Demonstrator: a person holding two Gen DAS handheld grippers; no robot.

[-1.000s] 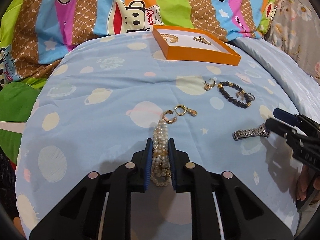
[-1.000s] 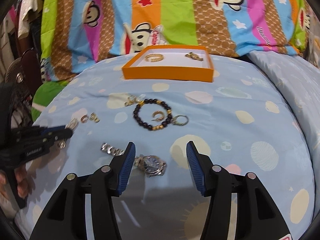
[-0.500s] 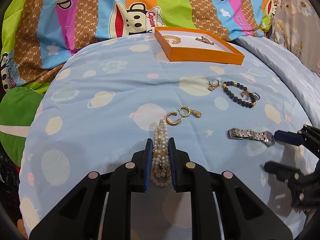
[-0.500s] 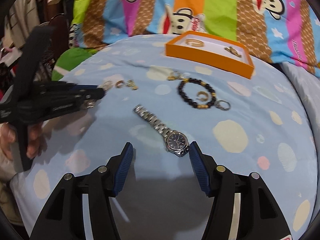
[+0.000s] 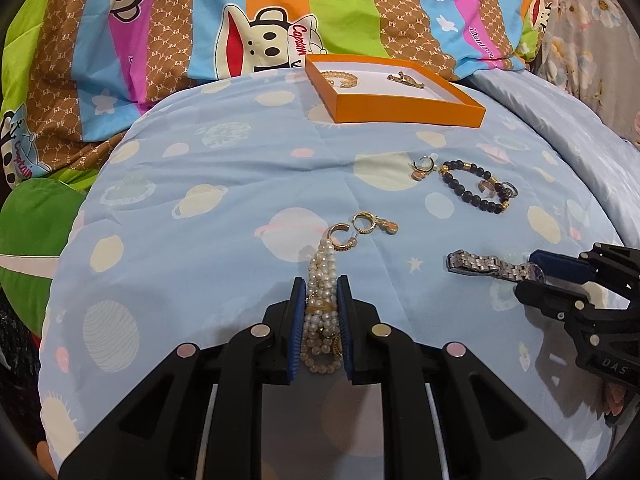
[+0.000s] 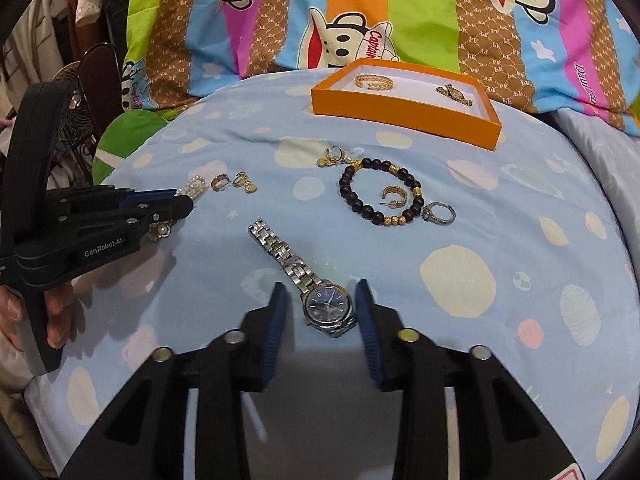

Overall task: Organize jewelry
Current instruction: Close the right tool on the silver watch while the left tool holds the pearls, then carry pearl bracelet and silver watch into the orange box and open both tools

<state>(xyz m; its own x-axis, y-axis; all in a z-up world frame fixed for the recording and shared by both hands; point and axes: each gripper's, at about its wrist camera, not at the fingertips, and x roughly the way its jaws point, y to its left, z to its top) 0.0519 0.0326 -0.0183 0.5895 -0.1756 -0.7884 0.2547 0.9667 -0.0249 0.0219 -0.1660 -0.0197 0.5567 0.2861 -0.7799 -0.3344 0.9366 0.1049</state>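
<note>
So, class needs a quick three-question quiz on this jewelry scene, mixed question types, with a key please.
1. True or false: the left hand-held gripper is shut on the pearl bracelet.
2. How many pieces lie inside the orange box?
3. What sits between the fingers of the right hand-held gripper? A) beaded bracelet B) silver watch C) ring

Key: 1 true; 2 two; 3 B, with the jaws just closing and not yet pressing it.
</note>
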